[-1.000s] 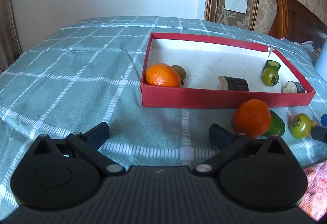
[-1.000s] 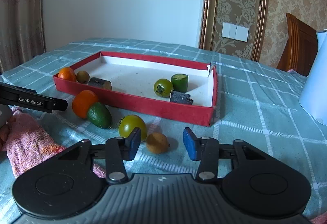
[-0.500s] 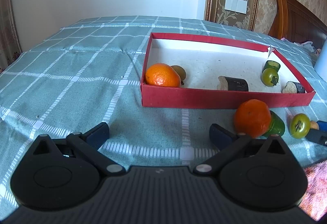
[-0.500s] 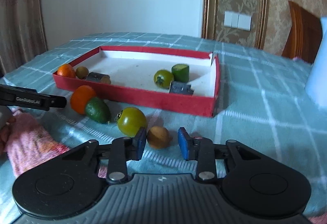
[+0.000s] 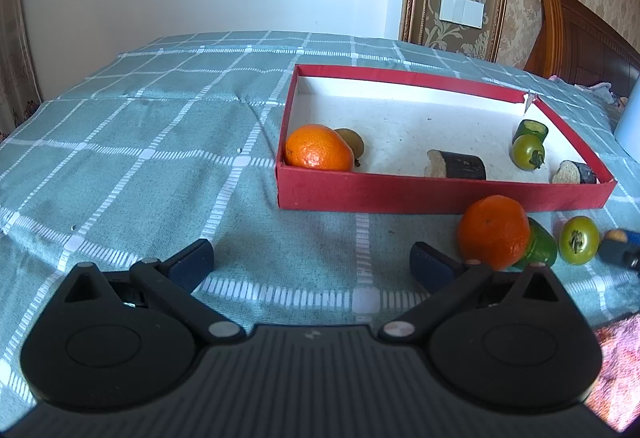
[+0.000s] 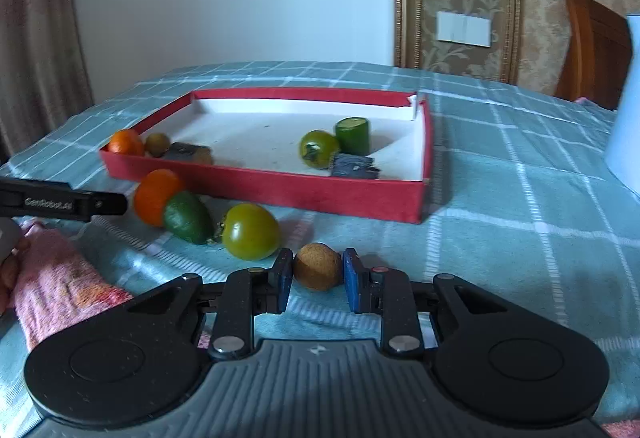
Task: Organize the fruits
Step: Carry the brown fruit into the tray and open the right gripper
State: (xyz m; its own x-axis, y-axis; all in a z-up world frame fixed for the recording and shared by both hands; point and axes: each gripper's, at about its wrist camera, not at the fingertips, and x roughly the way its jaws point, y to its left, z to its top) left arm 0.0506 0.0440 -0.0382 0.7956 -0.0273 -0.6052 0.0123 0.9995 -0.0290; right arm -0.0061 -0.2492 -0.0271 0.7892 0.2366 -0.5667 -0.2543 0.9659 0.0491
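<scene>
A red box (image 6: 340,194) with a white floor stands on the checked cloth; it also shows in the left wrist view (image 5: 440,194). Inside lie an orange (image 5: 318,153), a kiwi (image 5: 352,144), dark cut pieces, a green tomato (image 6: 318,149) and a cucumber piece (image 6: 353,135). In front of it lie an orange (image 6: 155,196), an avocado (image 6: 187,217) and a green tomato (image 6: 250,232). My right gripper (image 6: 316,278) is shut on a small brown kiwi (image 6: 318,266) at cloth level. My left gripper (image 5: 312,264) is open and empty, left of the loose orange (image 5: 494,232).
A pink towel (image 6: 56,278) lies at the near left. A white container (image 6: 626,106) stands at the right edge. A wooden chair back (image 6: 592,46) is behind the table. The left gripper's finger (image 6: 64,202) reaches in from the left.
My right gripper moved forward and down around the small brown kiwi and its fingers closed onto it. The left gripper stayed still and open.
</scene>
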